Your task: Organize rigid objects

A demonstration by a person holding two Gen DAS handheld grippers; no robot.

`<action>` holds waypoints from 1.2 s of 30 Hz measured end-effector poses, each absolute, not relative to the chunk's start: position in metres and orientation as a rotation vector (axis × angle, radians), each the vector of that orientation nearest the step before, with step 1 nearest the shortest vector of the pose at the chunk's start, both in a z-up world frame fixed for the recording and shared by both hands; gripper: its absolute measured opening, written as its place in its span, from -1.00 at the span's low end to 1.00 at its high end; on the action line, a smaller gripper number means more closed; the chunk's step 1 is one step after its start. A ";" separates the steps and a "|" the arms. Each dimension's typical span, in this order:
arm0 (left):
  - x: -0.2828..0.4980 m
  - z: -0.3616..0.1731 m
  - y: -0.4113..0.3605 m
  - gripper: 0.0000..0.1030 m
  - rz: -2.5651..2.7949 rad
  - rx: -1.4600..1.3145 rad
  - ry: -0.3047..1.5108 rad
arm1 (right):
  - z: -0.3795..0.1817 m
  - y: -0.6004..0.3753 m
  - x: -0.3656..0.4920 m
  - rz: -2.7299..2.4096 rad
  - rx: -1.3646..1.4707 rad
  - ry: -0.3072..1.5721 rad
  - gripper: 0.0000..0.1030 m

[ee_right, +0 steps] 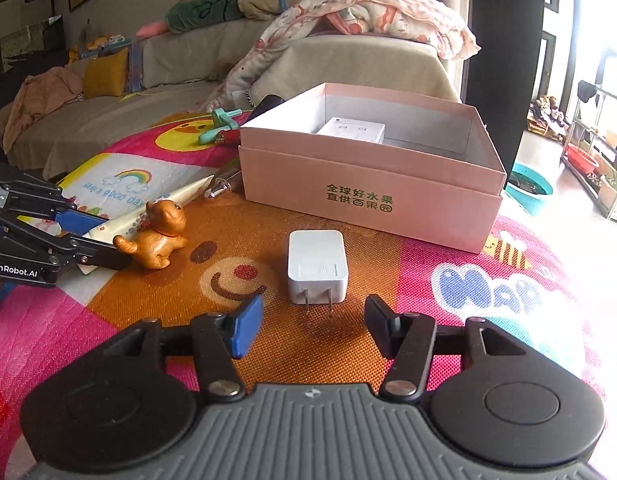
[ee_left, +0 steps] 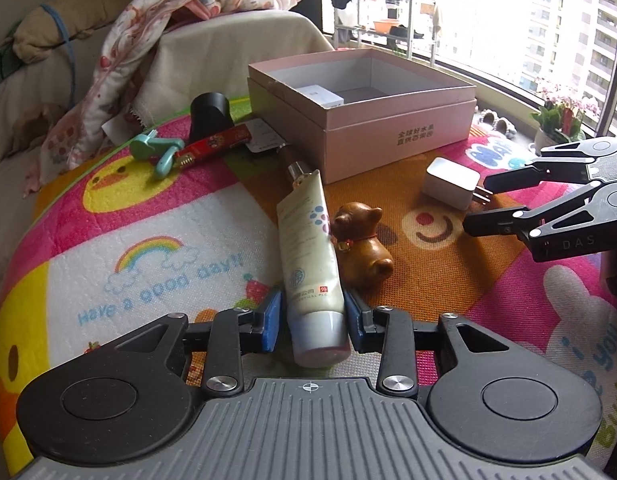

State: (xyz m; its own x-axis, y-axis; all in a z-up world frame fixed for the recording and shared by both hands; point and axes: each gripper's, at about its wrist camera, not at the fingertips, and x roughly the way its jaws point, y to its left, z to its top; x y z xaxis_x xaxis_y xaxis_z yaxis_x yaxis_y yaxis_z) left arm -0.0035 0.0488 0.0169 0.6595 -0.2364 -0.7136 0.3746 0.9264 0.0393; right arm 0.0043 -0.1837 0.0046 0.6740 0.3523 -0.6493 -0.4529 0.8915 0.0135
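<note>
Left wrist view first: you're straddling the cap end of the cream tube (ee_left: 310, 264) with the left gripper (ee_left: 313, 322), bottom centre of the frame. The blue pads are sitting just beside the tube on both sides, and I can't honestly tell if they're pressing on it or only framing it. Going for the fat capped end makes sense to me, since it's the stiffest part. The wooden dog (ee_left: 362, 246) is leaning right against the tube's right side, so it might get nudged. The pink box (ee_left: 396, 136) is sitting in the upper middle, open, with a small white carton already inside, so that's looking like where everything is going. Upper left of the mat (ee_left: 148, 216) you're still leaving the teal clip (ee_left: 158, 150), a red stick and a black cylinder (ee_left: 210, 114). The right gripper (ee_left: 478, 204) is poking in from the right edge toward the white charger (ee_left: 450, 182).

Right wrist view: the right gripper (ee_right: 313, 326) is standing fairly wide at lower centre, holding nothing. The charger (ee_right: 317, 266) is lying flat just ahead of it, prongs pointing back at you, not between the fingers yet. You're lining up squarely so the fingers can take its two long sides. The box (ee_right: 368, 196) is waiting right behind it, upper centre. The left gripper (ee_right: 90, 236) is at the left edge, around the tube (ee_right: 156, 210), with the dog (ee_right: 158, 236) in front.
</note>
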 end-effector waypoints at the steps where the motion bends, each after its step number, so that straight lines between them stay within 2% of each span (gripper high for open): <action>1: -0.002 0.017 0.051 -0.08 -0.334 0.181 0.781 | 0.004 -0.183 0.005 0.455 -0.155 0.697 0.16; 3: 0.001 0.018 0.054 -0.06 -0.306 0.168 0.784 | 0.004 -0.184 0.005 0.455 -0.146 0.698 0.18; 6: 0.001 0.018 0.054 -0.15 -0.319 0.156 0.783 | 0.004 -0.186 0.005 0.452 -0.138 0.698 0.20; 14: 0.015 0.015 0.050 -0.12 -0.312 0.114 0.765 | 0.013 -0.177 0.012 0.439 -0.117 0.686 0.23; 17: 0.016 0.014 0.053 -0.36 -0.307 0.132 0.747 | 0.030 -0.167 0.000 0.533 -0.102 0.616 0.23; 18: 0.015 0.014 0.055 -0.38 -0.300 0.146 0.743 | 0.034 -0.162 -0.004 0.579 -0.111 0.608 0.23; 26: -0.005 0.017 0.073 -0.38 -0.252 0.168 0.757 | 0.022 -0.099 -0.003 0.718 -0.286 0.652 0.23; 30: -0.008 0.014 0.079 -0.35 -0.253 0.141 0.733 | 0.012 -0.084 0.017 0.698 -0.268 0.695 0.23; 32: -0.009 0.011 0.078 -0.32 -0.254 0.144 0.704 | 0.011 -0.084 0.024 0.692 -0.234 0.708 0.11; 33: -0.008 0.011 0.077 -0.33 -0.254 0.140 0.698 | 0.011 -0.085 0.025 0.693 -0.220 0.714 -0.06; 36: -0.001 0.011 0.072 -0.33 -0.250 0.131 0.704 | 0.013 -0.088 0.021 0.698 -0.236 0.719 -0.35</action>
State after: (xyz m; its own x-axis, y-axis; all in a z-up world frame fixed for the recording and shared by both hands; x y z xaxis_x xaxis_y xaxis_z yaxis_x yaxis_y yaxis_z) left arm -0.0010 0.0722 0.0105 0.7342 -0.1825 -0.6539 0.2702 0.9622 0.0348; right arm 0.0214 -0.0882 0.0130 0.5409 0.5031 -0.6741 -0.6583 0.7520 0.0330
